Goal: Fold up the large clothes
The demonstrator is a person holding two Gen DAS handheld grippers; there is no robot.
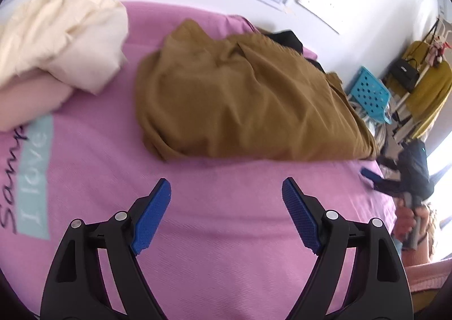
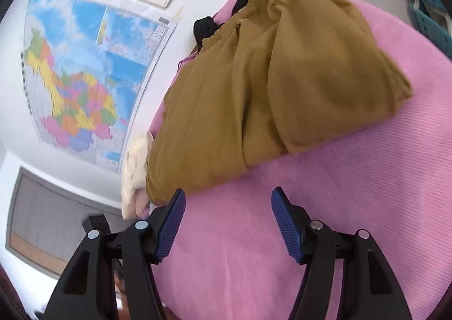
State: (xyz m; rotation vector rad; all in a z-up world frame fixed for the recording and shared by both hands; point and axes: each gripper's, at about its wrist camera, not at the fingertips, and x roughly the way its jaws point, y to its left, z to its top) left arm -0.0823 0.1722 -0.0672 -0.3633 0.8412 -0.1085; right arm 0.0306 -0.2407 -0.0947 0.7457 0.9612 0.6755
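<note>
I have both tools spread and empty: left tool [image 1: 226, 193], right tool [image 2: 227, 201]. The brown garment [image 1: 240, 99] lies crumpled on the bed [image 1: 226, 263] just ahead, its near hem closest to my right.

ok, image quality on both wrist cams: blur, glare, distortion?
Left wrist: the cream cloth and printed lettering smear with motion blur, the window at right is blown out, and fisheye bends the wall edge. Right wrist: the wall map is soft and curved, while the brown garment is fairly sharp.
</note>
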